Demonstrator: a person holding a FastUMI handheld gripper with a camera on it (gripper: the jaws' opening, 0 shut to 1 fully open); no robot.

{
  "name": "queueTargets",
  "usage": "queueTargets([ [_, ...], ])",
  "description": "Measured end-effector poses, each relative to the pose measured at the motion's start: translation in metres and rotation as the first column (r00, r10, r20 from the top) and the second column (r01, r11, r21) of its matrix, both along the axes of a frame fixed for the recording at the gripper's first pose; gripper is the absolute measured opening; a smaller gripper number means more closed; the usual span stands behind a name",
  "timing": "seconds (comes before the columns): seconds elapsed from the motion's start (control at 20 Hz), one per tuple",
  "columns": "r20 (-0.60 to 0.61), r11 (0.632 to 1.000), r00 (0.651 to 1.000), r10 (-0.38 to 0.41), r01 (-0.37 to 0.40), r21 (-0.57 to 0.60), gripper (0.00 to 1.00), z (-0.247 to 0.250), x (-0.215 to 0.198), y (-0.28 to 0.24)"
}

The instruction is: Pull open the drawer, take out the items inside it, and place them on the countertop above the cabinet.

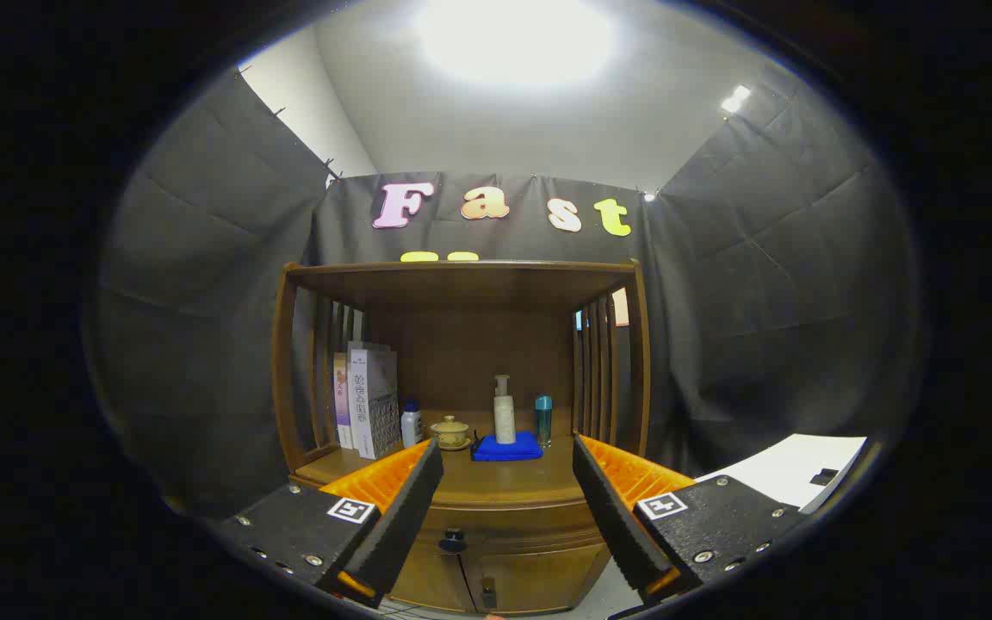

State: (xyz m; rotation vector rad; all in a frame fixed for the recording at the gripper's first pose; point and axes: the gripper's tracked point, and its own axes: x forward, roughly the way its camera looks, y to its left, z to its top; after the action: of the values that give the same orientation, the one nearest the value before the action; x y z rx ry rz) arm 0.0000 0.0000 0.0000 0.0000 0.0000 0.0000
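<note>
Gripper (pixel 505 482) fingers spread wide apart, holding nothing, low in frame, aimed at wooden cabinet (pixel 461 284) at centre. Drawer (pixel 509 519) shut, its dark knob (pixel 453 541) between fingers, nearer left one. On countertop (pixel 505 478) beyond fingers: books (pixel 367 398) upright at left, small white bottle (pixel 411 424) beside them, lidded cup (pixel 450 431), pump bottle (pixel 505 411) standing on blue cloth (pixel 507 447), teal bottle (pixel 543 419) just right of it. White sheet (pixel 793 469) at lower right

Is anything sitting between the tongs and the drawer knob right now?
Nothing visible does. The tongs are open, and the dark drawer knob sits in the gap between them, just ahead, with only the bare cabinet front around it.
</note>
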Motion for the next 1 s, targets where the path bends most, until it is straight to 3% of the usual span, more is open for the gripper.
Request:
queueTargets([
  [1.0, -0.043, 1.000, 0.999, 0.023, -0.023, -0.003, 0.95, -0.008, -0.001, 0.015],
])
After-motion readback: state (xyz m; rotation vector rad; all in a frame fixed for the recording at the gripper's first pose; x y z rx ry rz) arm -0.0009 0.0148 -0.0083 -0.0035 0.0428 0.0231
